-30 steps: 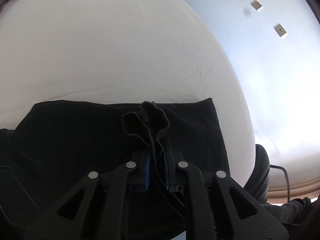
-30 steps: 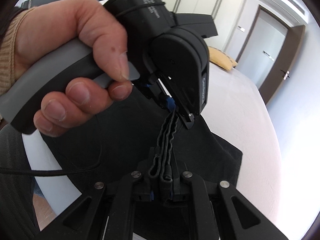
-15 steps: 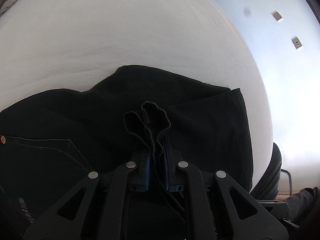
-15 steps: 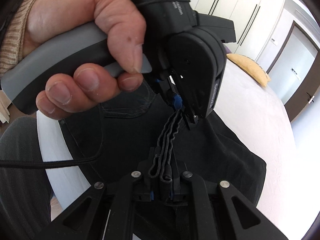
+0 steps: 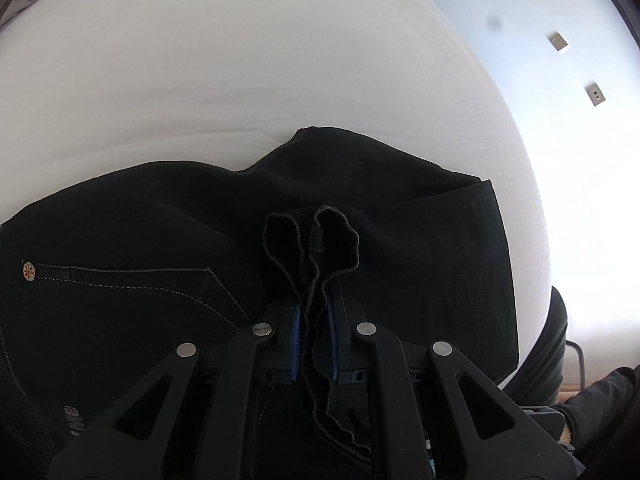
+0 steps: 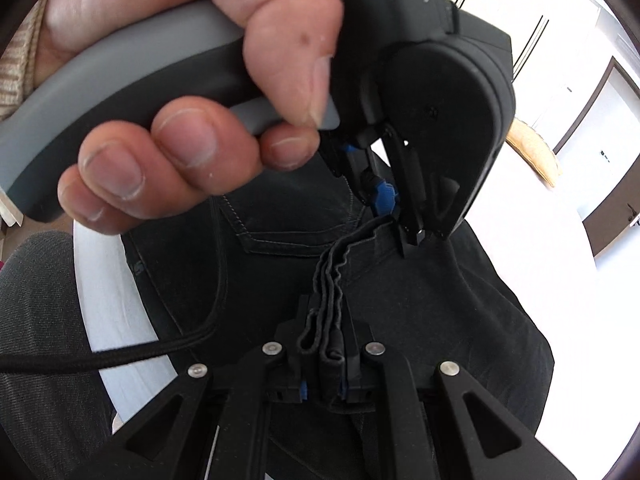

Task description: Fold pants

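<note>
Black pants (image 5: pixel 168 240) lie spread on a white bed (image 5: pixel 224 64), a back pocket with a rivet at the left. My left gripper (image 5: pixel 314 304) is shut on a bunched hem edge of the pants, which curls up past its blue pads. In the right wrist view my right gripper (image 6: pixel 326 354) is shut on the same pleated hem strip (image 6: pixel 332 268), stretched between both grippers. The left gripper (image 6: pixel 394 218), held in a person's hand (image 6: pixel 192 112), fills the upper part of that view just above the pants (image 6: pixel 432 312).
The bed's rounded edge (image 5: pixel 536 216) drops off to the right, with a pale wall (image 5: pixel 580 160) beyond. A person's grey trouser leg (image 6: pixel 36 320) stands at the near bed edge. A black cable (image 6: pixel 120 356) trails from the left gripper. A yellow pillow (image 6: pixel 536 152) lies far back.
Both grippers have come down and across over the pants with the hem still held. More of the spread pants and the back pocket now lie under them, and the left gripper looms closer.
</note>
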{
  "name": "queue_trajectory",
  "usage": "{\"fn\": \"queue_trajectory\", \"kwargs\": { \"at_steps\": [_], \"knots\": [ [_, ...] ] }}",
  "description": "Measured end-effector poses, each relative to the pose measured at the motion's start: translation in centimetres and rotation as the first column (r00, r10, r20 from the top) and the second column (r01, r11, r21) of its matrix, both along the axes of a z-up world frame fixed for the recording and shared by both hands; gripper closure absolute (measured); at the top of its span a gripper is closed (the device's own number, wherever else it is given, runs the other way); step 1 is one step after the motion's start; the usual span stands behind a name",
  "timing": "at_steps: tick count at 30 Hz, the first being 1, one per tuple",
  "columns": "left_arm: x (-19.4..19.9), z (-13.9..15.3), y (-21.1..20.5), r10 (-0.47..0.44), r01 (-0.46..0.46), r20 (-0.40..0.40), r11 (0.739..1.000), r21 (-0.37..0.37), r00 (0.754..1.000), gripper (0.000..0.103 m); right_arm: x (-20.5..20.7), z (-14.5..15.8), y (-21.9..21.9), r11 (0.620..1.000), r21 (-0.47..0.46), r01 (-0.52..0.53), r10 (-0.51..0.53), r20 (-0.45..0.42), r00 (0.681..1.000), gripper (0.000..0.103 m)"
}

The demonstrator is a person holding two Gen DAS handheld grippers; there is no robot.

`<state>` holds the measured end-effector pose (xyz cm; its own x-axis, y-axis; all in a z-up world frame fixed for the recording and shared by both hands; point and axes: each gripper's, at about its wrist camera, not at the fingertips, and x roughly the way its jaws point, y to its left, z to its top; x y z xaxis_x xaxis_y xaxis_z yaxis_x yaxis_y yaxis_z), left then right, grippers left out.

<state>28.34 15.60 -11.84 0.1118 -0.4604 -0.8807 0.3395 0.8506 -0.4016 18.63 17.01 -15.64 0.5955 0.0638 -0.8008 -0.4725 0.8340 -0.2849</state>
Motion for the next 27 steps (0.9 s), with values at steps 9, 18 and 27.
{"fn": "queue_trajectory", "kwargs": {
  "at_steps": [9,18,27],
  "knots": [
    [-1.1,-2.1,0.8,0.043,-0.044,-0.015,0.997,-0.062,0.999,0.085,2.1,-1.2,-4.3,0.988,0.149,0.033,-0.015,-0.12,0.993,0.061],
    [-1.3,1.3,2.4,0.141,-0.161,0.129,0.973,0.165,0.982,0.081,1.2,2.6,-20.9,0.68,0.685,0.262,0.004,-0.361,0.933,0.041],
    [-7.7,1.7,-6.6,0.074,-0.108,0.23,0.984,0.14,0.97,0.081,4.4,-2.2,-39.0,0.271,0.826,0.494,-0.057,-0.499,0.865,0.04]
  ]
}}
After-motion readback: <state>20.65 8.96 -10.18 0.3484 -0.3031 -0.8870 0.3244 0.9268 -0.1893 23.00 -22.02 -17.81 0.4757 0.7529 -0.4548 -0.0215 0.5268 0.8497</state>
